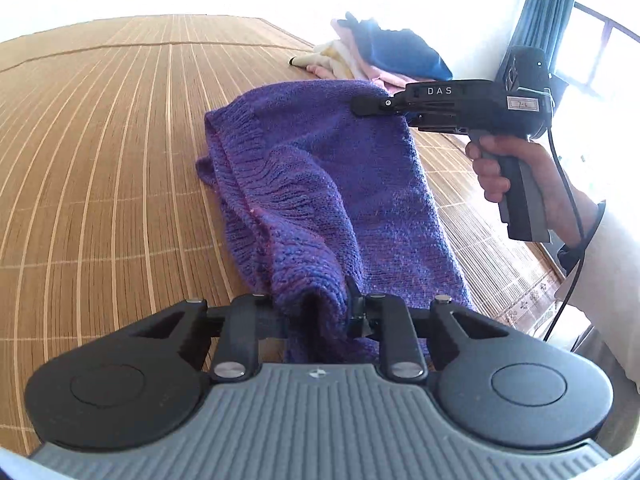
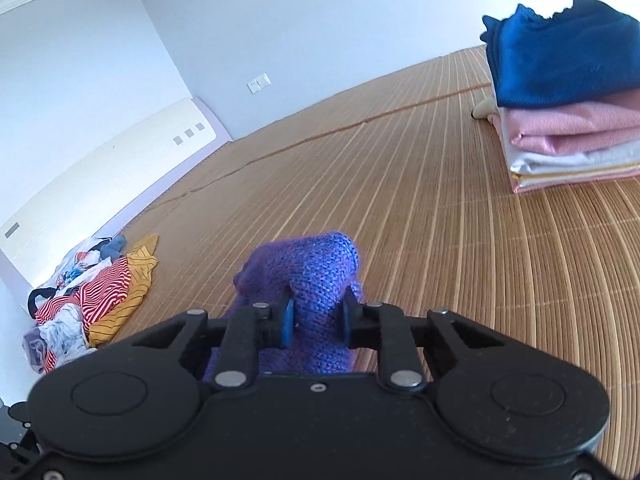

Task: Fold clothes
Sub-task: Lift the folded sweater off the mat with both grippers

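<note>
A heap of unfolded clothes [image 2: 86, 300] lies far left on the mat [image 1: 100, 160]. The left claw [image 1: 320, 312] is clamped on the sweater [image 1: 320, 184], which is raised mid-mat; the right claw [image 2: 318, 316] pinches its far edge. A folded stack [image 2: 568, 92] sits right.

Left finger of the left gripper [image 1: 320, 316] buried under the purple sweater [image 1: 320, 184]; far edge lost behind the right gripper [image 1: 370, 105]. Folded stack [image 2: 568, 92] cut by the right frame edge. Unfolded heap [image 2: 88, 300] too jumbled to separate garments. Window [image 1: 600, 40] washed out by glare
</note>
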`<state>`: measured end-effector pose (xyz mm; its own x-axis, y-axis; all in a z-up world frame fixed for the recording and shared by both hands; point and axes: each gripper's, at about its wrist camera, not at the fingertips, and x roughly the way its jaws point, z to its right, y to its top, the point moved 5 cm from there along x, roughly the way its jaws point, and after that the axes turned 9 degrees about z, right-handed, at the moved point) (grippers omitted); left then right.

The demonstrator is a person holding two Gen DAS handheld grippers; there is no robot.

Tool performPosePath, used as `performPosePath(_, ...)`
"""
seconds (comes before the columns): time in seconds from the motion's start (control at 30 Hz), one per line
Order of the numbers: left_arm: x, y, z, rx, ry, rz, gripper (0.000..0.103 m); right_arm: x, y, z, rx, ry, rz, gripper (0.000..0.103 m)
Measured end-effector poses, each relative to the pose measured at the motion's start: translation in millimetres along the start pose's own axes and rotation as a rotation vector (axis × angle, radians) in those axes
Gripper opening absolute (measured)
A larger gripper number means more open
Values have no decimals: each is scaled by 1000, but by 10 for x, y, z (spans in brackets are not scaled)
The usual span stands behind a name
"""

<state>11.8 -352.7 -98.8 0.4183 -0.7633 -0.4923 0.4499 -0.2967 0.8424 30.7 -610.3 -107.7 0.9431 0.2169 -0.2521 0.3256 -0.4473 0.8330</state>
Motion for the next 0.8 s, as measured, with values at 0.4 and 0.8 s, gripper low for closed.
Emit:
performPosePath(0.4,293,-168,133,-118,-69,-43,25,-56,86,192,-83,-131,4,26)
performPosePath(0.8,178,-139,125,-202,-35,-29,87,-218,-88,703,172,-42,52,65)
